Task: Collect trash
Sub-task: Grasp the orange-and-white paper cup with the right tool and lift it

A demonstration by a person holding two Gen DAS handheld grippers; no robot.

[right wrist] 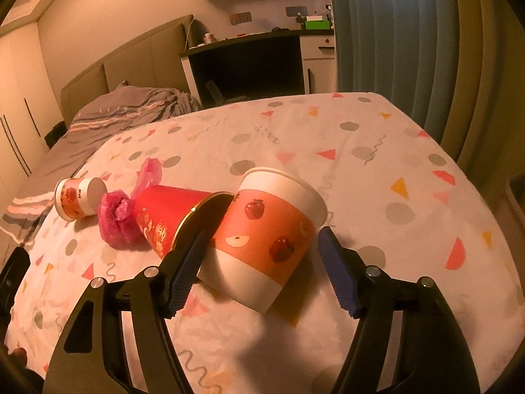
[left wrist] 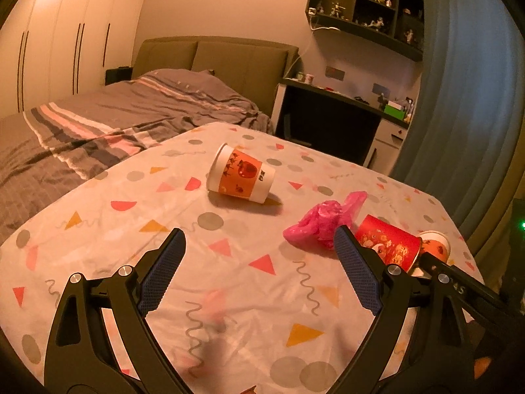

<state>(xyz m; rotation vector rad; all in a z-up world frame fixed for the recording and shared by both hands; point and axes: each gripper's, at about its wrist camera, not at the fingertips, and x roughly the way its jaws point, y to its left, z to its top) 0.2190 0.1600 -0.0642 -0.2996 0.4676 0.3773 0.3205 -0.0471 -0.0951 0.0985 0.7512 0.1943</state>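
In the right wrist view an orange-and-white paper cup with apple prints (right wrist: 265, 236) lies tilted on the patterned tablecloth (right wrist: 393, 164). My right gripper (right wrist: 262, 233) is open around it, one blue pad on each side of the cup. Its bottom end sits in the mouth of a red paper cup (right wrist: 164, 216) lying on its side. A crumpled pink plastic bag (right wrist: 119, 216) lies behind, then a smaller orange cup (right wrist: 78, 198) on its side. My left gripper (left wrist: 259, 233) hangs open over bare cloth, with the orange cup (left wrist: 241, 174) ahead and the pink bag (left wrist: 323, 223) and red cup (left wrist: 387, 243) to its right.
A bed with grey striped bedding (left wrist: 115, 115) stands beyond the table's far left edge. A dark desk (left wrist: 328, 121) and wall shelves (left wrist: 367, 6) are behind. A blue curtain (left wrist: 466, 98) hangs on the right. Wardrobe doors (left wrist: 65, 42) line the left wall.
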